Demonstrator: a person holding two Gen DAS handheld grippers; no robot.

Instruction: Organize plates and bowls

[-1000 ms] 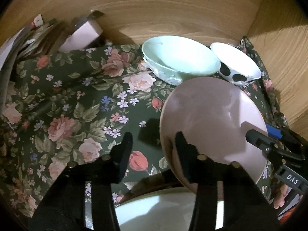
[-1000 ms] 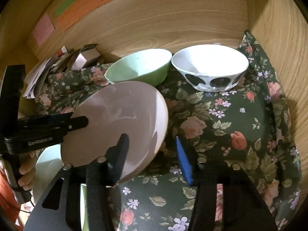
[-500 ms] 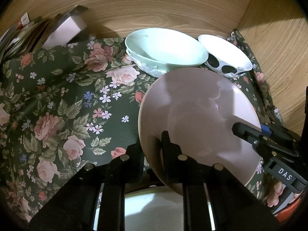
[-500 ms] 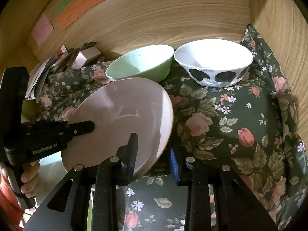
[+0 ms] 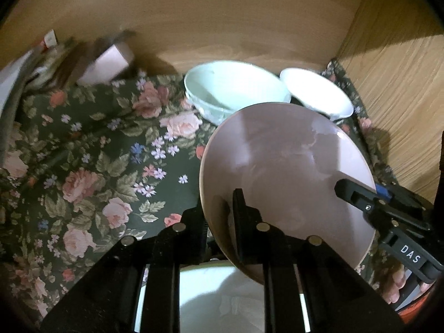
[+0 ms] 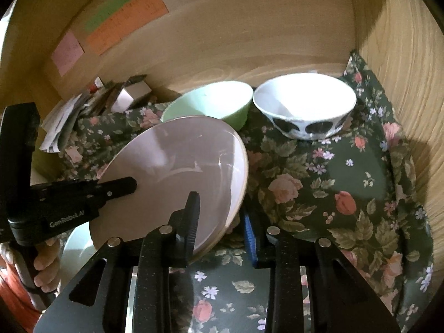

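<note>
- Left wrist view: the left hand-held gripper (image 5: 219, 216) is clamped tight on the near-left rim of the pink plate (image 5: 283, 177), one finger under the rim and one on the plate's face.
- The plate is tilted and off the floral cloth (image 5: 91, 166), with its far edge overlapping the green bowl (image 5: 233, 88).
- The right hand-held gripper (image 5: 358, 191) comes in from the right side here; its black finger lies on the plate's face, with a blue pad just behind the rim.
- Only this view shows a pale dish (image 5: 222, 297) directly below the plate, between the gripper's arms; it is partly hidden, so it may be a plate or a bowl.
- The white bowl (image 5: 316, 91) shows only its plain inside here, just right of the green bowl against the wooden wall (image 5: 222, 27).
- Right wrist view: the right hand-held gripper (image 6: 222, 222) is nearly closed on the plate's (image 6: 177, 172) near-right rim, the blue-padded finger outside and below it.
- Only here are the white bowl's (image 6: 305, 111) black spots seen, and the green bowl's (image 6: 211, 102) outer side; the two bowls stand just beside each other at the back of the cloth (image 6: 333, 194).
- This view alone shows the left hand-held gripper (image 6: 122, 187) from the side, with a person's fingers (image 6: 44, 266) on its handle.
- Coloured notes (image 6: 122, 19) on the wall and a pile of papers (image 6: 69, 116) at the left show clearly here; in the other view the papers are blurred.
</note>
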